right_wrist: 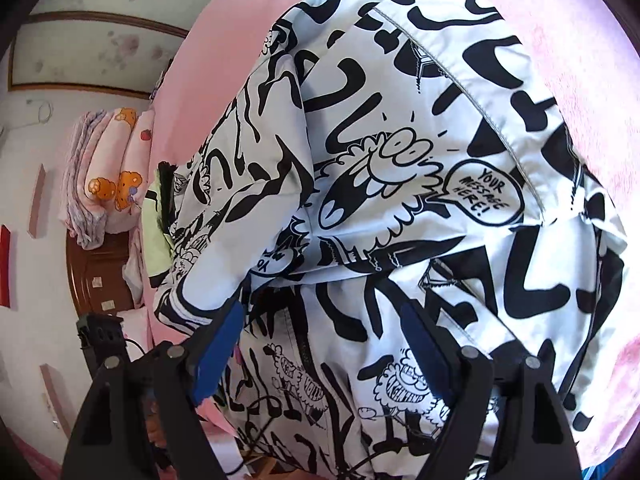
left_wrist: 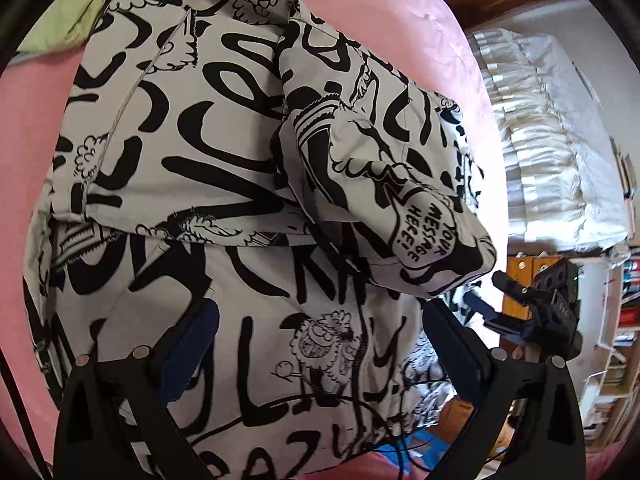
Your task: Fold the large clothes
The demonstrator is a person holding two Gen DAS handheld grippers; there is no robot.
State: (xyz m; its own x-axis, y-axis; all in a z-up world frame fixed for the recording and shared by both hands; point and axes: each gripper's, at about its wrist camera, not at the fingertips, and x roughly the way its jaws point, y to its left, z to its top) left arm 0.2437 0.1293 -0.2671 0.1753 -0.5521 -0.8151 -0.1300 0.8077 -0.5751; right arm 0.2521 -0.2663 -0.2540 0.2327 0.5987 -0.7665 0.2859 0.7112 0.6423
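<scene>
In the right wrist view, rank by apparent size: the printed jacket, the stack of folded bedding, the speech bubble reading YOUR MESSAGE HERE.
1. Printed jacket, filling most of the frame, though it lies nearest the camera.
2. Stack of folded bedding, farther off, so its true size is unsure.
3. Speech bubble, a small print on the jacket.

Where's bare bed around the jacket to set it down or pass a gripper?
Bare pink bedsheet borders the printed jacket on its far and outer sides. The green cloth crowds one far corner, the stacked pillows the bed end. Both open grippers straddle jacket fabric.
</scene>
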